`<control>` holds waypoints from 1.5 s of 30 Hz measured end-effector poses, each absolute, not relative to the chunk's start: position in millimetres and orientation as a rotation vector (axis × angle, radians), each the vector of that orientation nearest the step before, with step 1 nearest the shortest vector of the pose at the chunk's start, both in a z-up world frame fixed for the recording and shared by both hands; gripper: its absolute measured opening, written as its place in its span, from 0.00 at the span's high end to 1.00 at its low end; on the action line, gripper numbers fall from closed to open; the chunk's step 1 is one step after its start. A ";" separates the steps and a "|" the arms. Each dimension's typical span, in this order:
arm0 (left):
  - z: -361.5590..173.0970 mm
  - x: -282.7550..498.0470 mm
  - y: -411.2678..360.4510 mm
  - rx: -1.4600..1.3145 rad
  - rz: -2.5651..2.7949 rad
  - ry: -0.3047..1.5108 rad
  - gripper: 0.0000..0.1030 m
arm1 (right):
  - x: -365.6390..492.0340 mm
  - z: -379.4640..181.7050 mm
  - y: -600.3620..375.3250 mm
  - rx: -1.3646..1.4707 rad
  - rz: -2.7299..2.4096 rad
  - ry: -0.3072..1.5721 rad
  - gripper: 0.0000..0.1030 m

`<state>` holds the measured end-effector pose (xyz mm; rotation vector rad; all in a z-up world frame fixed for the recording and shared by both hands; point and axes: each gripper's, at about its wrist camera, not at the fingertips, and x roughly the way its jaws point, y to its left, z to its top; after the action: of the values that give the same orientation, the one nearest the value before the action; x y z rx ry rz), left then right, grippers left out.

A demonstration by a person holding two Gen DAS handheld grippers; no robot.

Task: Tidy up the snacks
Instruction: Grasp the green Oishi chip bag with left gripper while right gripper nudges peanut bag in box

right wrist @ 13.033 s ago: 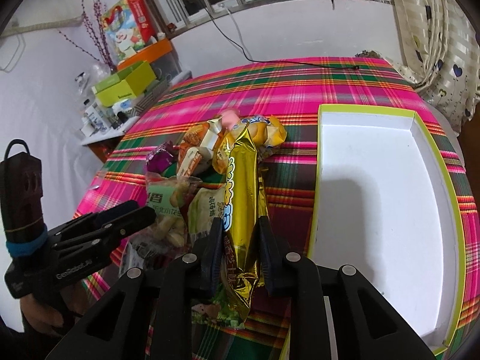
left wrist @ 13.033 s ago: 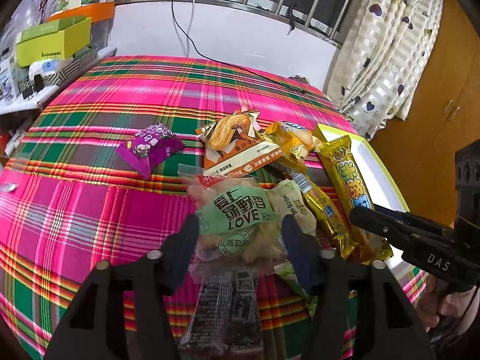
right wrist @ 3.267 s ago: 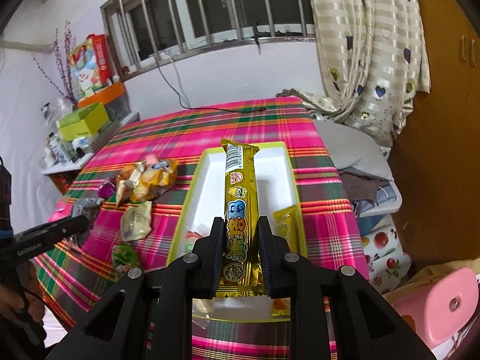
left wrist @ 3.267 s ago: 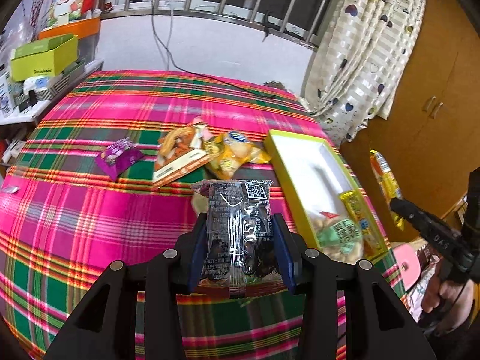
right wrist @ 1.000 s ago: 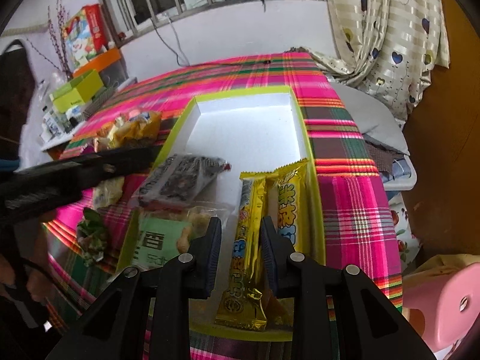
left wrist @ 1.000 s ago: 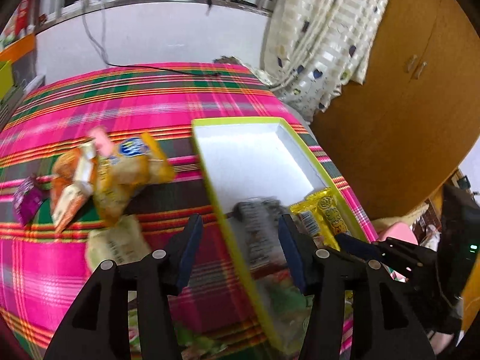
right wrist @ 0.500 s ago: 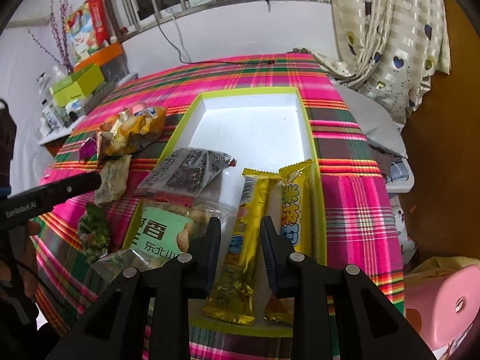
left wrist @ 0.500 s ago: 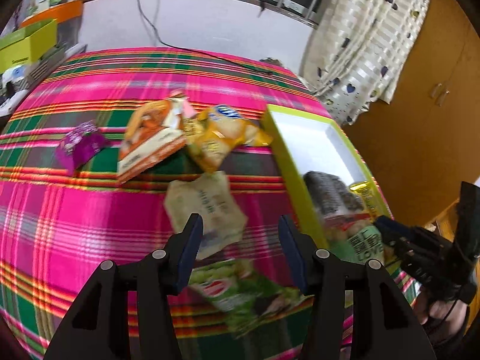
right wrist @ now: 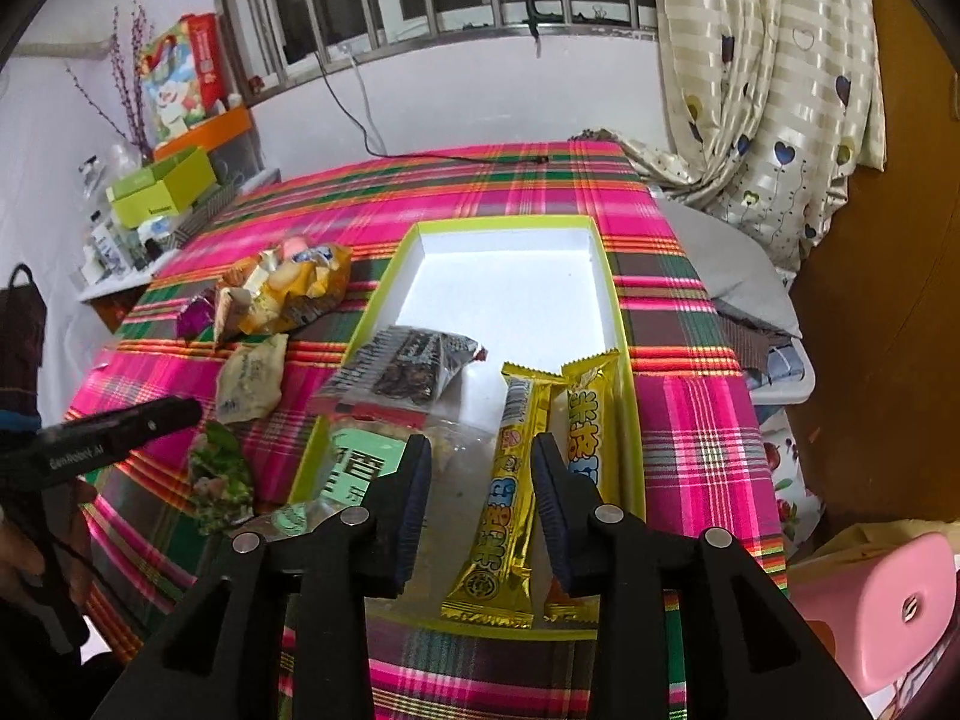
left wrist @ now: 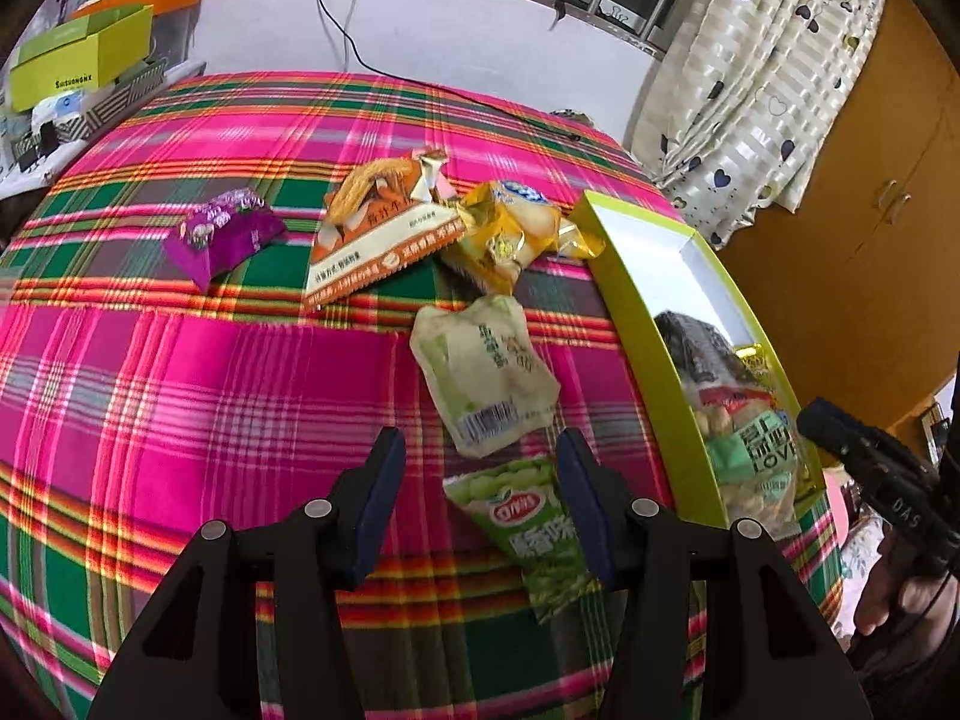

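Observation:
In the left wrist view my left gripper (left wrist: 480, 462) stands open over the plaid cloth. A green pea pack (left wrist: 528, 528) and a pale pouch (left wrist: 486, 372) lie just below and beyond its fingers, untouched. An orange pack (left wrist: 378, 228), a yellow pack (left wrist: 510, 234) and a purple pack (left wrist: 222, 234) lie farther back. In the right wrist view my right gripper (right wrist: 480, 462) hangs over the lime-rimmed box (right wrist: 618, 312), its jaws opening. A gold bar (right wrist: 510, 480) lies in the box between them, free of the pads. Beside it rest a second gold bar (right wrist: 585, 438), a dark pack (right wrist: 408, 366) and a green-label bag (right wrist: 360, 468).
The box's (left wrist: 636, 312) far half shows bare white floor. A pink stool (right wrist: 888, 600) stands right of the table's near edge. A shelf with a lime carton (right wrist: 162, 186) sits at the far left, and curtains (right wrist: 768, 90) hang at the back right.
My left gripper has swung from over the box to the loose snacks on the cloth, leaving the dark pack in the box. My right jaws have spread apart off the gold bar.

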<state>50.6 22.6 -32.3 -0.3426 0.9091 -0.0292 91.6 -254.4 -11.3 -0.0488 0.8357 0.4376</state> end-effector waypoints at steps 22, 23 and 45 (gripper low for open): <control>-45.2 38.6 -6.8 -0.409 -0.091 0.977 0.38 | 62.1 -0.8 -236.7 -0.058 0.517 0.801 0.62; -46.5 40.1 -7.4 -0.416 -0.092 0.980 0.37 | 61.8 -1.1 -236.6 -0.056 0.518 0.801 0.62; -43.2 42.3 2.2 -0.414 -0.077 0.909 0.48 | 63.9 -1.2 -219.7 -0.082 0.538 0.809 0.62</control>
<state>42.3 2.2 -43.2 -0.4145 0.9092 -0.0771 63.9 -219.7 -1.2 -0.0816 0.8095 0.5378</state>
